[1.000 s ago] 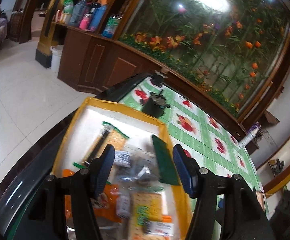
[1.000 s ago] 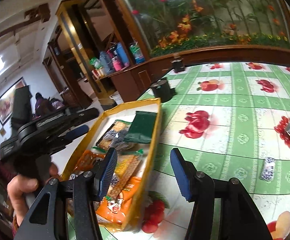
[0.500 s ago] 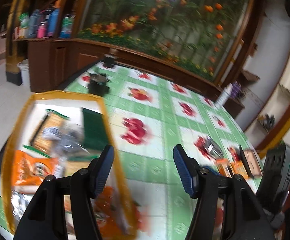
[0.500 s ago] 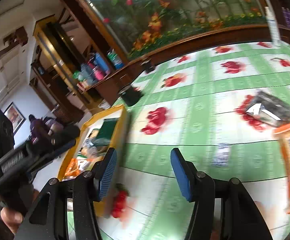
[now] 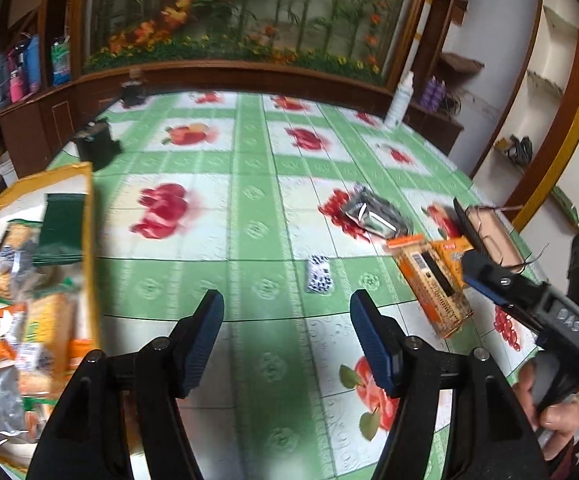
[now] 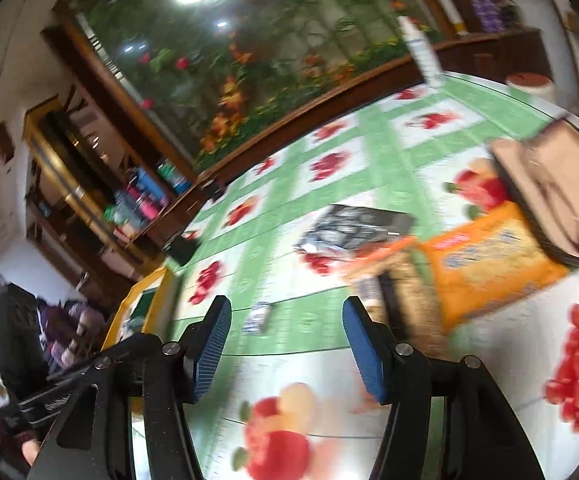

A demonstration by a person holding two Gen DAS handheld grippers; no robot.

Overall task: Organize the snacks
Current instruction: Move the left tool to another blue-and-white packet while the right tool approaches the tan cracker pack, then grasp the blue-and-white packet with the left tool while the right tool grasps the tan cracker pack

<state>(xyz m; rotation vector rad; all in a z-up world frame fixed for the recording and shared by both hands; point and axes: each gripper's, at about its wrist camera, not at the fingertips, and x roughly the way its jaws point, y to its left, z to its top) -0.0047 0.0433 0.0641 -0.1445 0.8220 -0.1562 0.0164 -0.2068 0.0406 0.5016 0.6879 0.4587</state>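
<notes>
The left hand-held gripper (image 5: 285,330) hangs over the bare green-checked desk (image 5: 249,216), its jaws about half apart and opening, with nothing between them. The right hand-held gripper (image 6: 285,344) is likewise empty, jaws opening, tilted toward the loose snacks. Both seem to be spreading in readiness for a fresh pick.

At the desk's left edge sits a yellow-rimmed tray (image 5: 85,184), already crowded with packets, so it looks like the collecting place. Well apart from it, on the right side of the desk, the unsorted snacks lie flat: a small blue-and-white candy (image 5: 319,274) nearest the left gripper, a silver pouch (image 5: 373,216) beyond it, an orange cracker packet (image 5: 429,280) and, partly under it, a second orange bag (image 6: 489,264). A brown box (image 6: 545,184) rests against that bag at the far right.

Lying flat and unstacked, the candy and pouch should be easy to pinch. Sorting looks partly done, these few pieces remaining.
</notes>
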